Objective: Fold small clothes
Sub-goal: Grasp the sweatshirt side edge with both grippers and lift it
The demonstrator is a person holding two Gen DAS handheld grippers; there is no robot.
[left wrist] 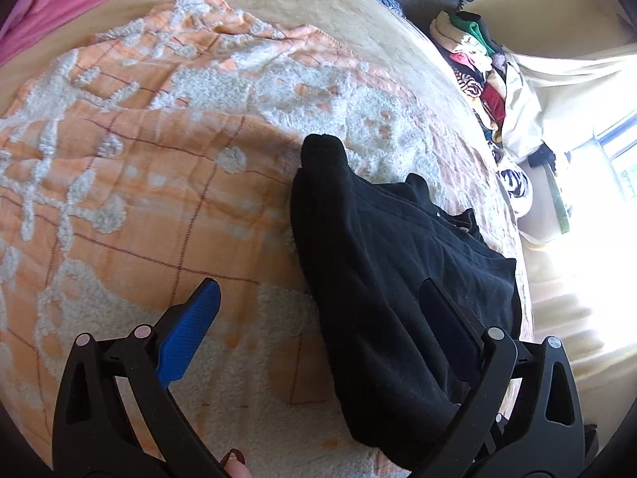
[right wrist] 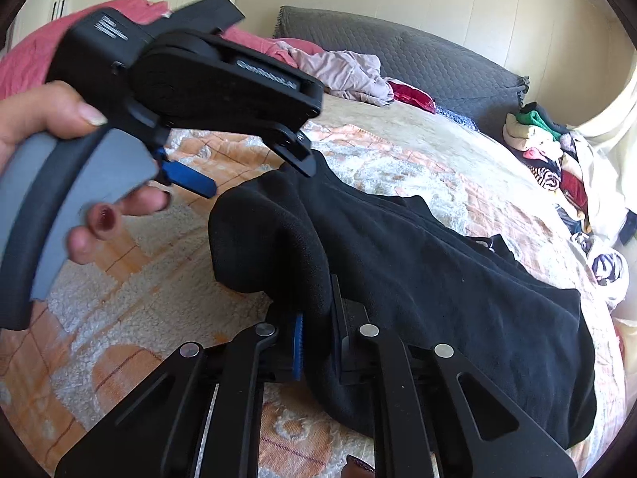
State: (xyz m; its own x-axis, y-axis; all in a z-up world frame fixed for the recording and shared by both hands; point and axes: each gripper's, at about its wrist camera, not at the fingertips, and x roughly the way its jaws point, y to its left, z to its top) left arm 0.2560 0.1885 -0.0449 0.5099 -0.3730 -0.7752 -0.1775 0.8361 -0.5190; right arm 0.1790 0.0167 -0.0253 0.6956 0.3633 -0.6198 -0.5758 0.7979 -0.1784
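Note:
A black fleece garment (left wrist: pixel 398 259) lies crumpled on an orange and white blanket (left wrist: pixel 139 159) spread over the bed. My left gripper (left wrist: pixel 318 285) is open, its blue pad (left wrist: pixel 191 330) over the blanket and its other finger over the garment's near edge. In the right wrist view my right gripper (right wrist: pixel 318 310) is shut on a raised fold of the black garment (right wrist: pixel 438 279), which bulges up between the pads. The left gripper (right wrist: pixel 260 178), held by a hand (right wrist: pixel 47 119), hovers open just beyond the garment's far left end.
A heap of mixed clothes (right wrist: pixel 549 159) sits at the bed's right edge. A grey quilted pillow (right wrist: pixel 418 59), pink bedding (right wrist: pixel 32 59) and crumpled pale and red clothes (right wrist: pixel 350 71) lie at the head of the bed. Bright window light (left wrist: pixel 597 239) is on the right.

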